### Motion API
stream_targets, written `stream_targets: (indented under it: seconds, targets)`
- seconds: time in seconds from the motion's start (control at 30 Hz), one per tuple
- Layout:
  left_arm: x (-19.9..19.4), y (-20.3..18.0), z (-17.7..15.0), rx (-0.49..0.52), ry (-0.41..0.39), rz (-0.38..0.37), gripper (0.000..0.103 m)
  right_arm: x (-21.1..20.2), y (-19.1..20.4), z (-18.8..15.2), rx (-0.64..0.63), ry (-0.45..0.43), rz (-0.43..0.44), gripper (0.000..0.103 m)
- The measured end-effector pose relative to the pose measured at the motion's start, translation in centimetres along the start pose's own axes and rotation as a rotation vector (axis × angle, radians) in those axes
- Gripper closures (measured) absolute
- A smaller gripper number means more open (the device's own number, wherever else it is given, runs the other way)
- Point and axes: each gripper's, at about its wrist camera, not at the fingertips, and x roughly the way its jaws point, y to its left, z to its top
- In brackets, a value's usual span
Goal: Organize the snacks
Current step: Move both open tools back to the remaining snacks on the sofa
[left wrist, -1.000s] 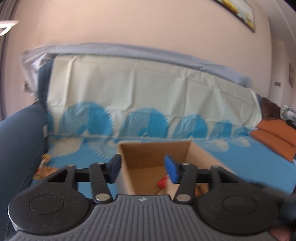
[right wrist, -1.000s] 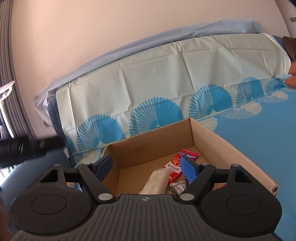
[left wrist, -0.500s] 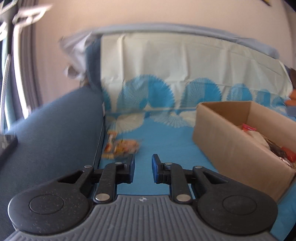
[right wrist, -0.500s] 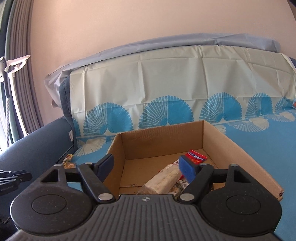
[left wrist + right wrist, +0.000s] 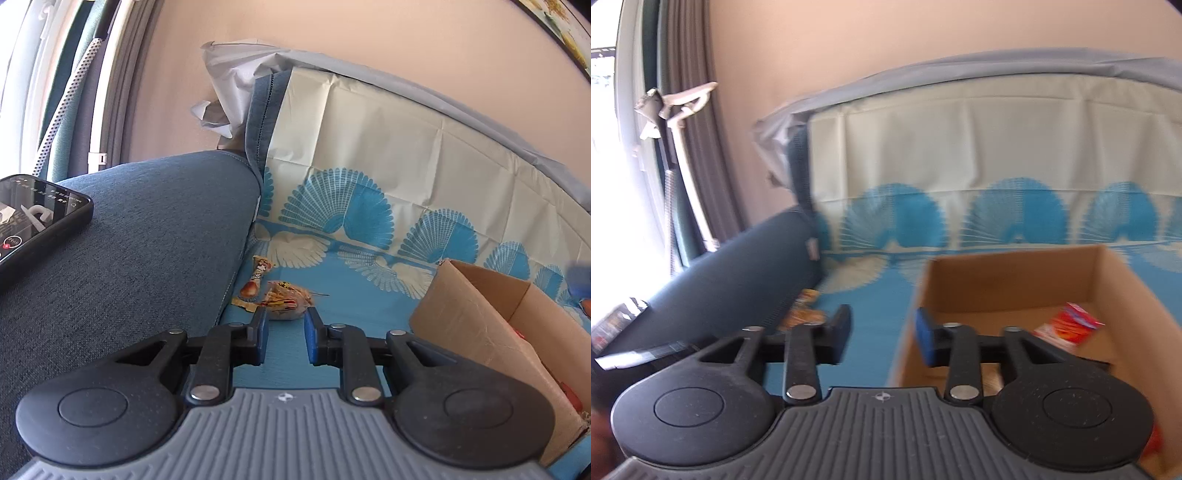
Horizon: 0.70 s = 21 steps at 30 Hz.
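Observation:
Two snack packets lie on the blue sofa cover beside the armrest: a clear wrapped snack (image 5: 286, 301) and a slim orange packet (image 5: 255, 282). My left gripper (image 5: 284, 334) is open and empty, its fingertips just short of the wrapped snack. A cardboard box (image 5: 476, 314) stands to the right. In the right wrist view the box (image 5: 1008, 273) holds a red packet (image 5: 1067, 326). My right gripper (image 5: 881, 338) is open and empty, left of the box's near corner. The loose snacks (image 5: 803, 314) show blurred beyond it.
The dark blue armrest (image 5: 129, 236) rises on the left with a black phone (image 5: 33, 225) lying on it. The sofa back wears a cream and blue fan-print cover (image 5: 388, 177). Curtains (image 5: 690, 155) hang at far left.
My left gripper swung left from the box toward the loose snacks, narrowed, then widened a little. My right gripper turned left, its gap narrowed, and the box now sits to its right.

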Motion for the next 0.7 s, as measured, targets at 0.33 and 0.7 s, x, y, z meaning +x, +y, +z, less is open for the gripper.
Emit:
stream_targets:
  seconds: [0.33,0.7]
  targets:
    - [-0.3,1.3,0.2,-0.063,-0.019,-0.005,0.073,17.1,8.0,4.7,0.105,0.205,0.150,0.021]
    - [0.0,1.8,0.2,-0.087,-0.017,-0.030,0.073,33.6,11.8,-1.3,0.137,0.528,0.047,0.004]
